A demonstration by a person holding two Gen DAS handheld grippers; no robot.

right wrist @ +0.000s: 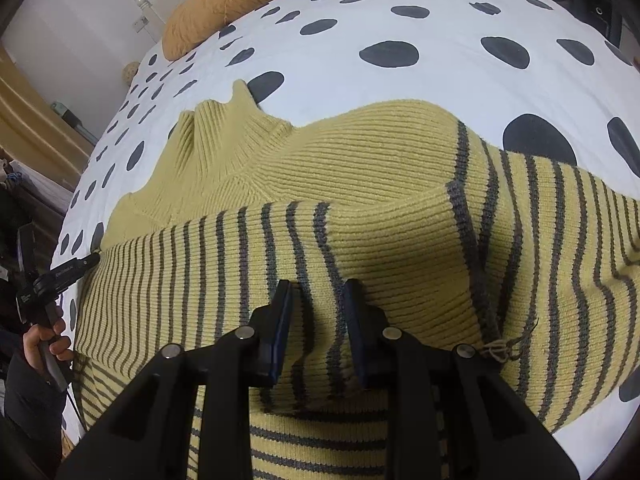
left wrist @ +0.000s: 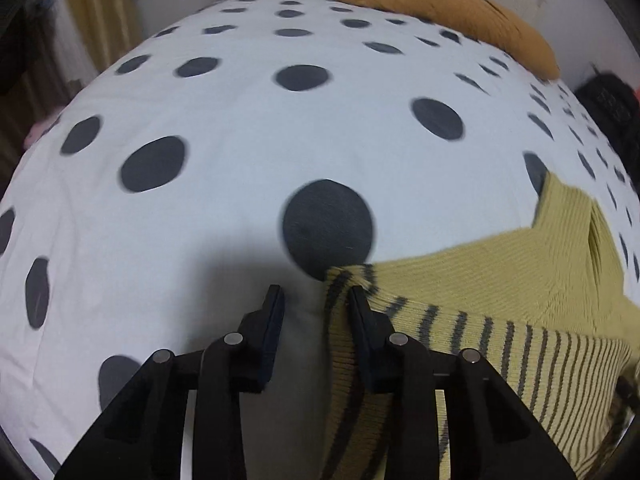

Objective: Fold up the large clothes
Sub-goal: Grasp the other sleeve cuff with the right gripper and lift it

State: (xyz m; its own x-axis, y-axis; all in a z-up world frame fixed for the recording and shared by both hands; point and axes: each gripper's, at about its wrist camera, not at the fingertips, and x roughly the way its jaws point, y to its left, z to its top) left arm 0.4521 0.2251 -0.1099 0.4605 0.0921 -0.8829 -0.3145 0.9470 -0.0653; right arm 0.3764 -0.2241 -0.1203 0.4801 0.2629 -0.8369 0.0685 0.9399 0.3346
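Observation:
A yellow ribbed sweater with grey stripes [right wrist: 380, 208] lies on a white bedspread with dark dots [right wrist: 440, 92], its turtleneck collar [right wrist: 216, 136] pointing toward the pillow. In the left wrist view the sweater [left wrist: 500, 288] fills the lower right. My left gripper [left wrist: 316, 300] is open at the sweater's striped left edge, whose fold lies against the inner side of the right finger [left wrist: 362, 316]. My right gripper [right wrist: 316, 296] is open over a striped sleeve folded across the body, with knit fabric bunched between its fingers. The left gripper also shows in the right wrist view [right wrist: 76, 268], held by a hand.
An orange-brown pillow [left wrist: 440, 12] lies at the head of the bed; it also shows in the right wrist view [right wrist: 240, 0]. The dotted bedspread [left wrist: 240, 120] stretches wide to the left of the sweater. Dark clutter [left wrist: 612, 104] stands beside the bed on the right.

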